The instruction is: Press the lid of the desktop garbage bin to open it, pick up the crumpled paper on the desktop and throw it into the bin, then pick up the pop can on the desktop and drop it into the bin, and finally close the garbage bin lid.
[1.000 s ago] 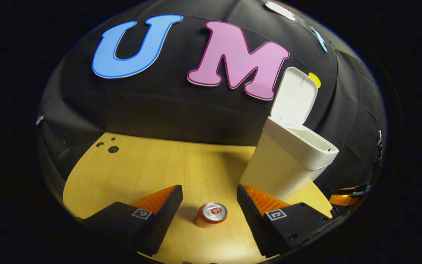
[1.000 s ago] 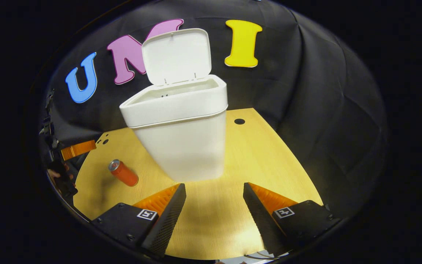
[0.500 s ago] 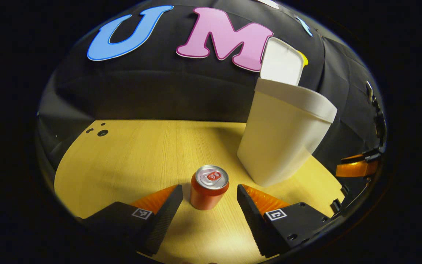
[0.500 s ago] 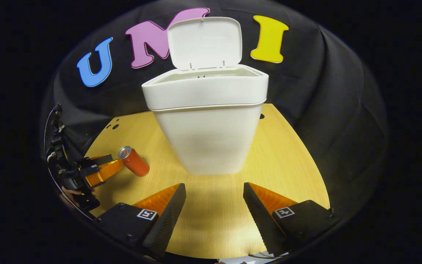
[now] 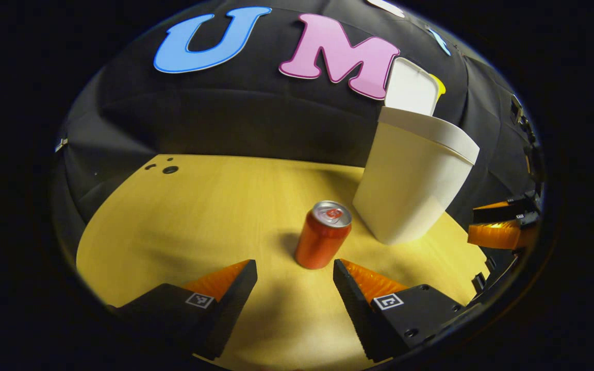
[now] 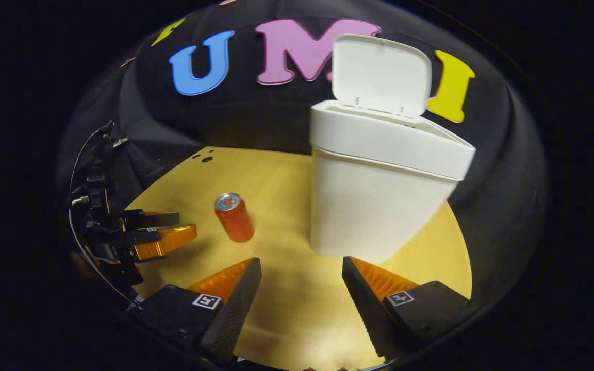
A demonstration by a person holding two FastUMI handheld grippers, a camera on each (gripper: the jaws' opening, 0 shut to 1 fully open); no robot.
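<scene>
the pop can (image 5: 323, 235) stands upright on the desk (image 5: 183, 216), well in from its edges and just beside the near wall of the garbage bin (image 5: 411, 180), apart from it. no crumpled paper lies on the desk surface that shows, so the paper step looks done and the can step is in hand.

the left gripper (image 5: 295, 281) faces the can with its jaws wide apart and nothing between them; the can sits just ahead of the fingertips and a little toward the right finger, untouched. the wide gap suits a cylinder taken from the side, and the low, level pose would let the fingers meet the can's wall rather than its rim. in the right gripper view the left gripper (image 6: 173, 229) hovers near the desk's left edge, pointed at the can (image 6: 234, 217).

the right gripper (image 6: 301, 291) is also wide open and empty, held low over the near edge of the desk in front of the bin (image 6: 374, 190), probably waiting clear of the other's path. the lid (image 6: 379, 73) stands up at the bin's far side, leaving the mouth open for the drop; it is likely left so until the can is in.
</scene>
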